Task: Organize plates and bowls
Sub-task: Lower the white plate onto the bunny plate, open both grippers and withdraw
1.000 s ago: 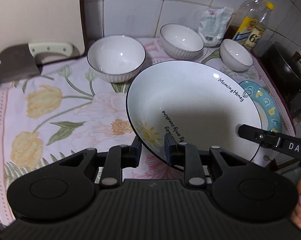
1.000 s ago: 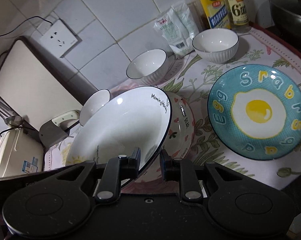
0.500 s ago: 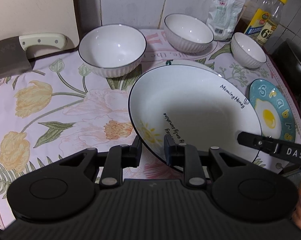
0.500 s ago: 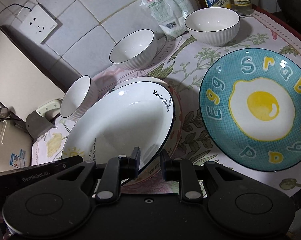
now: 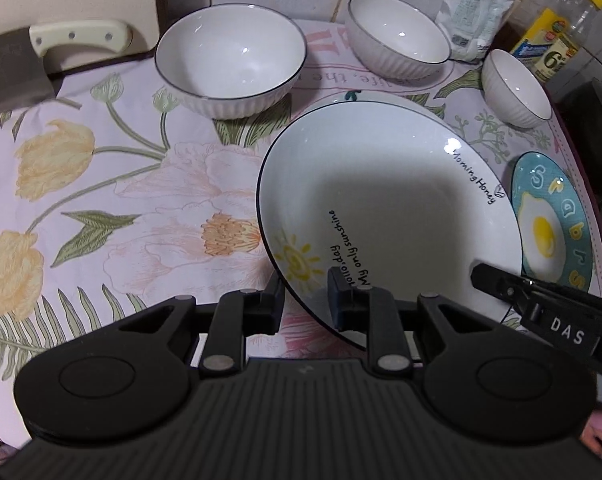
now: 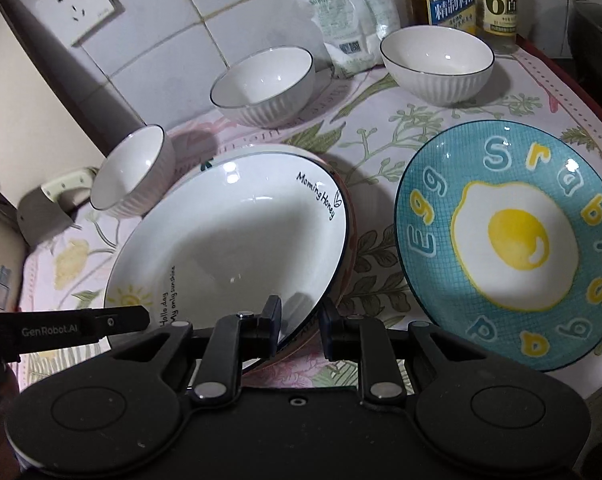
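Grippers clamp one wide white dark-rimmed plate (image 5: 385, 208): the left gripper (image 5: 304, 295) pinches its near rim by the sun drawing, the right gripper (image 6: 300, 322) its opposite rim. Plate sits tilted over a second dish on the floral cloth (image 5: 101, 208), between three white ribbed bowls (image 5: 231, 60) and the teal fried-egg plate (image 6: 513, 240).

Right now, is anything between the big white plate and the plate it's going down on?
Nothing visible. The white plate, gripped at its rim by both grippers, sits just above the pink-rimmed plate; the egg plate lies off to the side.

free: floral cloth (image 5: 101, 208) left of white plate (image 5: 381, 200) | blocked: three bowls (image 5: 231, 60) behind
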### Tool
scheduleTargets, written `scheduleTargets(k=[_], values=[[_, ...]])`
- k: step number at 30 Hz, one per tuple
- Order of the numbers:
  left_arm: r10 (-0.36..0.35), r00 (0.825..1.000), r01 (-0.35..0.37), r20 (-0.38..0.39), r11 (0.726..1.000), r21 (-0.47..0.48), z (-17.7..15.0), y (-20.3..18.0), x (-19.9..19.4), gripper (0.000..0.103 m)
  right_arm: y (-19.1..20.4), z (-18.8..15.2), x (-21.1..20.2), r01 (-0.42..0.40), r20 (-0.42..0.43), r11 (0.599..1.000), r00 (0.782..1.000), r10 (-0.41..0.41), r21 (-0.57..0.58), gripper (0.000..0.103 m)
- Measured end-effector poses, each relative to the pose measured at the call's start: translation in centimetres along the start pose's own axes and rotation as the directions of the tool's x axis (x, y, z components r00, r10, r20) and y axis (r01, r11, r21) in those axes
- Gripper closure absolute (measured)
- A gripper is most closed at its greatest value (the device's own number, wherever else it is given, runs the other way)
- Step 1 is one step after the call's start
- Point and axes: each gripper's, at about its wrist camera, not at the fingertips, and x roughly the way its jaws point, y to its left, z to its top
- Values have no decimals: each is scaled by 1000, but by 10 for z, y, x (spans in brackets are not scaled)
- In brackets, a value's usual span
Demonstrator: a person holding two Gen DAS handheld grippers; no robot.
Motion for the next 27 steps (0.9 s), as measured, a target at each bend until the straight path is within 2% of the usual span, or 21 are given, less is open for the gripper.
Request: scheduleTargets(k=[5,8,13,19,23,27], values=[[-21,999,20,-24,999,-25,2,0,5,82,15,1,3,98,17,992,995,-97,-77,76],[-36,999,35,-35,999,-37,2,1,8,82,15,5,5,129,21,987,992,-127,-96,76],[14,1000,-14,-28,1000,18,1,-6,6,81,17,2,13,175,25,972,985,-173,-159,73],[68,998,-67,-15,996,66,2,-12,-13,78,24,-4,4,198,65,953,980,-188,-227,72],[87,995,-83,-43,993,84,-4,-15,-28,76,28,-6,-17,174,90,944,984,-154,-281,70],[92,995,-87,-49,991,101,-16,-24,-51,70,31,-10,-45,145,114,930,987,-112,-337,64]])
